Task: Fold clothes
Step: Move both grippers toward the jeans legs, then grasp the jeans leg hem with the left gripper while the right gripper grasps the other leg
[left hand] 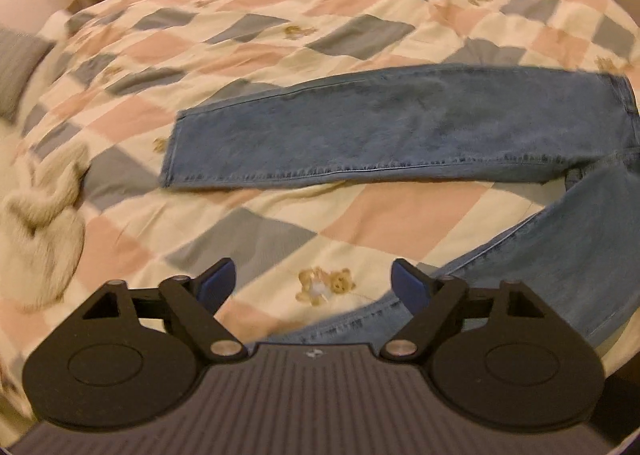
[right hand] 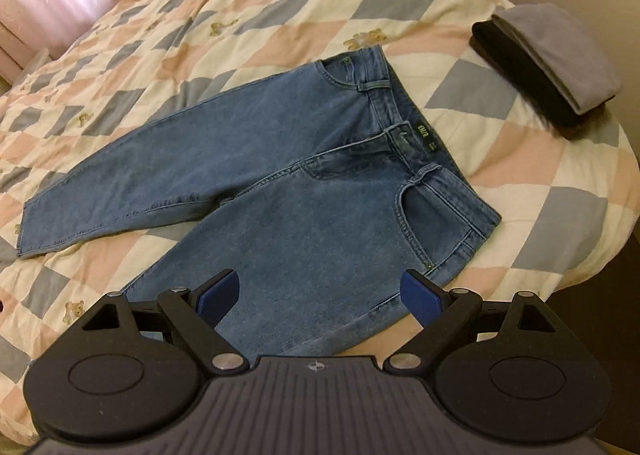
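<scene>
Jeans (right hand: 304, 191) lie flat on the checked quilt (right hand: 520, 183), front side up, their two legs spread apart in a V with bare quilt between them; the waistband points toward the quilt's right edge and the hems toward the left. I judge the folding of this pair has not begun: no leg lies over the other and no crease crosses the length. What is left, as I read it, is to bring one leg onto the other and then fold the length down. Near the far right corner sits a folded pile (right hand: 548, 63), grey cloth on top of something dark, which looks like work already finished. A cream, fluffy thing (left hand: 40, 231) lies at the quilt's left side; I cannot tell what it is.

My right gripper (right hand: 318, 297) hangs above the nearer leg, close to the hip, its blue fingers (right hand: 218, 295) spread wide with nothing between them. My left gripper (left hand: 312, 283) hovers over bare quilt between the two legs, by a printed teddy bear (left hand: 326, 285), equally wide apart and empty, its right finger just over the nearer leg's edge.
</scene>
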The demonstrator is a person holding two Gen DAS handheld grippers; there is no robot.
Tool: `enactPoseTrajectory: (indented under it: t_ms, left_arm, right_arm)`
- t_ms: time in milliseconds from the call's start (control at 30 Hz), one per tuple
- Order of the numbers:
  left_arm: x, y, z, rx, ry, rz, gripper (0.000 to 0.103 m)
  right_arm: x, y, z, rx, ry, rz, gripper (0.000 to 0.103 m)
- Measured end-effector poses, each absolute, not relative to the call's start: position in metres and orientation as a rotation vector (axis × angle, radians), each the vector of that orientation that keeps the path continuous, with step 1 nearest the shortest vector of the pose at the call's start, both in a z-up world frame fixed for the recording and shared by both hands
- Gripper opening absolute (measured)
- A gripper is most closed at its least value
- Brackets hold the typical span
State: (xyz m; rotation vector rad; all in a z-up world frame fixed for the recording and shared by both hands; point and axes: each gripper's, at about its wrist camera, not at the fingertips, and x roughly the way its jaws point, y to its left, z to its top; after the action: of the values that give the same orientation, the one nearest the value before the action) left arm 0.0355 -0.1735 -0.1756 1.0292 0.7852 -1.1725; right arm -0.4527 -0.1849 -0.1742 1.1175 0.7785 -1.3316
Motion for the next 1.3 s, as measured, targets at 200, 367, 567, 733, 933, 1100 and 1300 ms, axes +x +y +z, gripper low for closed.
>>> enactPoseTrajectory:
  t_ms: [200,367,567,733,933,1100,1300]
  left_arm:
    - [0.054,-0.219,-0.204,1.134,0.698,-1.303,0.072]
    - [0.07,-0.293,-0.245,1.233,0.554,-1.448,0.054]
    - [0.092,-0.394,-0.301,1.349,0.404,-1.544,0.027]
    - [0.106,-0.454,-0.327,1.374,0.423,-1.691,0.038]
    - [0.123,-0.495,-0.36,1.529,0.505,-1.779,0.048]
    - [0.131,-0.517,-0.38,1.611,0.612,-1.83,0.05]
    - [0.112,-0.514,-0.401,1.726,0.484,-1.891,0.06]
  right_arm:
    - [-0.45,-0.199,-0.199,1.036,0.772,-1.254,0.091]
    - [-0.434,-0.267,-0.252,0.976,0.893,-1.077,0.085]
    - [-0.398,-0.387,-0.29,0.788,0.915,-0.91,0.075]
    - [-0.347,-0.484,-0.319,0.581,0.978,-0.665,0.074]
    - [-0.3,-0.557,-0.36,0.514,1.111,-0.376,0.074]
    - [-0.282,-0.586,-0.381,0.513,1.163,-0.243,0.074]
    - [-0.269,-0.598,-0.398,0.512,1.234,-0.125,0.067]
